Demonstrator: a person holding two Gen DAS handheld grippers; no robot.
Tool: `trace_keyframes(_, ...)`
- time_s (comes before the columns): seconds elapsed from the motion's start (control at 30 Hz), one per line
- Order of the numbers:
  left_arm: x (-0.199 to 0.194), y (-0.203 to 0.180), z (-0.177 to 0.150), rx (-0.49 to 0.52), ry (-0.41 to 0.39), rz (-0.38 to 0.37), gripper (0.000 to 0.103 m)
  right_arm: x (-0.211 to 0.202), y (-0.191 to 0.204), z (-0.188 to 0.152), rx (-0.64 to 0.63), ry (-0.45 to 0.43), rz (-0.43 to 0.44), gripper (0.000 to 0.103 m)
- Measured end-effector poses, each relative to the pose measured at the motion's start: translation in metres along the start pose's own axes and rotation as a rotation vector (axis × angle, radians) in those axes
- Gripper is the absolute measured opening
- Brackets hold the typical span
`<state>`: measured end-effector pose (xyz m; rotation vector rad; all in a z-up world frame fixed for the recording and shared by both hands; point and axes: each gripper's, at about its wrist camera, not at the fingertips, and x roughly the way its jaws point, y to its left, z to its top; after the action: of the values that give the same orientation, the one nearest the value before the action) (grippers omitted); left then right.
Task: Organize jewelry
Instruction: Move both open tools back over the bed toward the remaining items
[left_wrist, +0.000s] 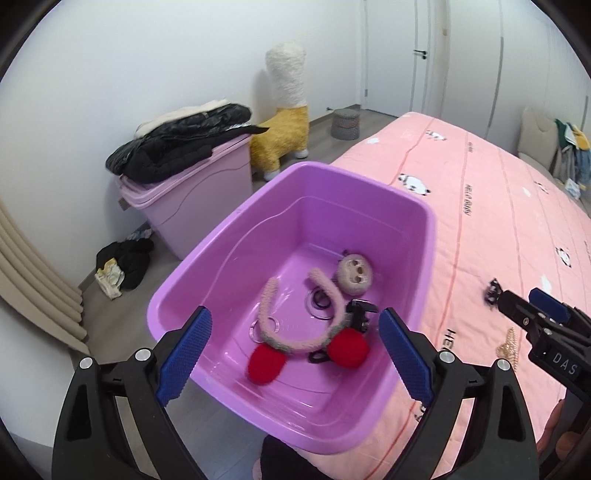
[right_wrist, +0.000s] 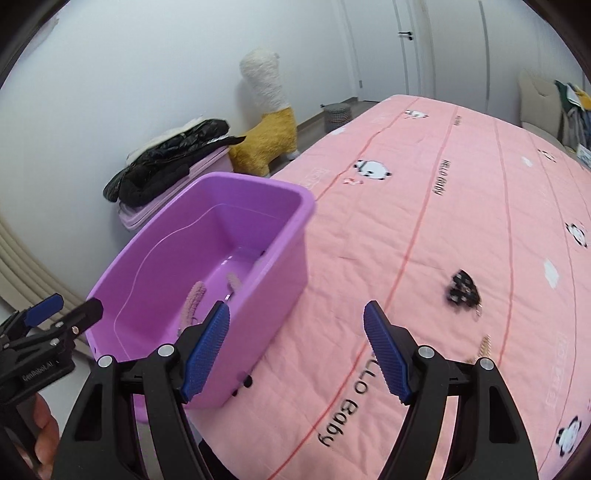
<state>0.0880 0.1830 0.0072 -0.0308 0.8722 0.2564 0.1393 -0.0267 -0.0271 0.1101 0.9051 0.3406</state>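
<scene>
**Both grippers empty, two pieces left on the bed**

Your left gripper (left_wrist: 295, 350) is spread wide over the purple bin (left_wrist: 424, 236), nothing between the pads. Your right gripper (right_wrist: 295, 350) is also wide and empty, over bare pink bedspread (right_wrist: 461, 177). The bin sits at the bed edge, probably for short drops; the headband (left_wrist: 295, 332) and small pieces are already inside. The gold chain (left_wrist: 508, 343) lies nearest. Beyond it is a black hair clip (right_wrist: 463, 290).
</scene>
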Motion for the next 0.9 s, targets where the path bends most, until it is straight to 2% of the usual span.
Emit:
trace_keyframes(0.2,-0.023,-0.042,-0.010,0.079,-0.050,-0.088,0.096,-0.039,-0.051,-0.041,0.118,-0.045,-0.053,0.072)
trace_keyframes(0.43,-0.026,-0.102,-0.035,0.200,-0.048,-0.198,0.097,-0.075,-0.115,-0.100,0.248,-0.072,-0.158,0.072)
trace_keyframes(0.67,0.003,-0.165,-0.060,0.308,0.022,-0.277,0.097,-0.087,-0.178,-0.162,0.404,-0.090,-0.268,0.072)
trace_keyframes(0.9,0.047,-0.216,-0.070,0.382,0.049,-0.309,0.097,-0.064,-0.211,-0.183,0.464,-0.070,-0.302,0.072)
